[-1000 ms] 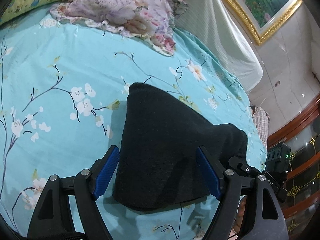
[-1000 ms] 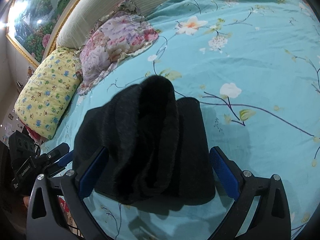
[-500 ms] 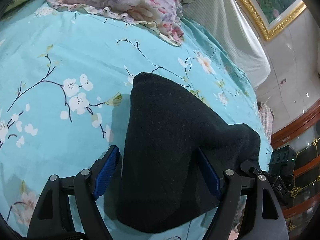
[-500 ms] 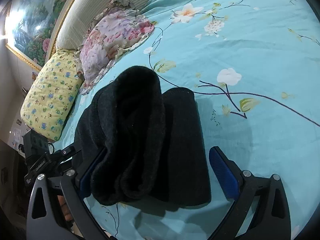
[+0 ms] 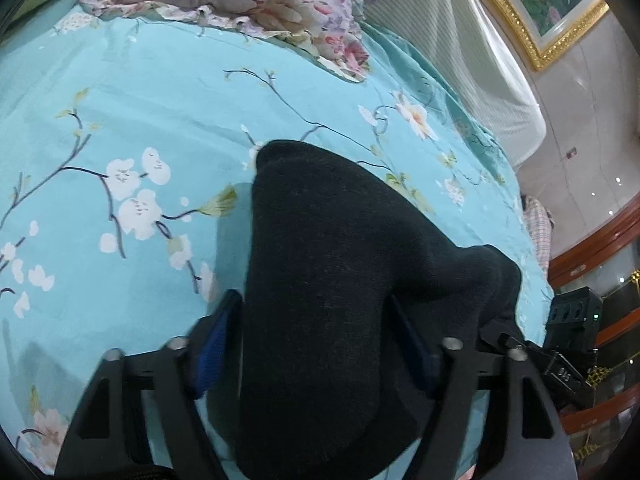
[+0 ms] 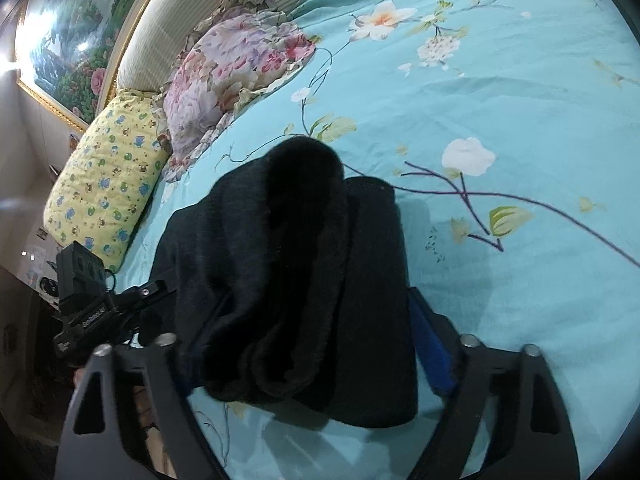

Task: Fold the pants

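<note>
Folded black pants (image 5: 340,280) lie as a thick bundle on the turquoise floral bedsheet (image 5: 120,120). My left gripper (image 5: 316,300) straddles one end of the bundle; its jaws are closing and a blue pad (image 5: 218,344) touches the cloth, while the other is half buried in it. My right gripper (image 6: 296,300) straddles the other end of the pants (image 6: 288,272). Its jaws are closing too: a blue pad (image 6: 434,356) is against the cloth, the other hidden behind it. Each view shows the other gripper beside the bundle.
A floral pink pillow (image 6: 236,68) and a yellow patterned pillow (image 6: 104,180) lie at the head of the bed by a ribbed headboard (image 5: 460,60). A gold-framed painting (image 5: 560,4) hangs above. The bed's edge runs close behind the bundle.
Both pairs of jaws have narrowed onto the bundle's sides. The left gripper has moved forward and down over the pants, which now fill more of its view.
</note>
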### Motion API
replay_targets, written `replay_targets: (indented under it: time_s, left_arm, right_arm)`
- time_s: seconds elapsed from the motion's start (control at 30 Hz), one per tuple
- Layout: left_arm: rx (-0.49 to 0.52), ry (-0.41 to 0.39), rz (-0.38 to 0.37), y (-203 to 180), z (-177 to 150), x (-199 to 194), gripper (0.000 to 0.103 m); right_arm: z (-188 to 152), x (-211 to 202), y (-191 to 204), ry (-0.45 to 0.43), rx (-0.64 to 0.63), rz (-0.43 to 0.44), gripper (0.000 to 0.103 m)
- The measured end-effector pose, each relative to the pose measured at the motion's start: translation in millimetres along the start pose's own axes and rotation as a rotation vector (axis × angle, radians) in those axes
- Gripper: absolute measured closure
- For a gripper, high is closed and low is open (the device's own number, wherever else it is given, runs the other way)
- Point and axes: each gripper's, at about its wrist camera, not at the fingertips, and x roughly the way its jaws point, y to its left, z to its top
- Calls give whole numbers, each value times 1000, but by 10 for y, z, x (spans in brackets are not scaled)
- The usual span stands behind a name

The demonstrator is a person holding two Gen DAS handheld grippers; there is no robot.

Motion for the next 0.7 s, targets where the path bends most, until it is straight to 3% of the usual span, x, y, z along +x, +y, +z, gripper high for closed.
replay_targets:
  time_s: [0.27, 0.43, 0.7]
  left_arm:
    - [57, -26, -4, -124, -37, -123, 64]
    - [58, -51, -23, -174, -32, -274, 70]
    - [58, -114, -23, -155, -25, -604, 71]
  right_arm:
    - [-41, -54, 70, -20, -19, 10, 42]
    - [-39, -136, 222, -32, -50, 15, 52]
    - [-1, -206, 435, -43, -78, 59, 55]
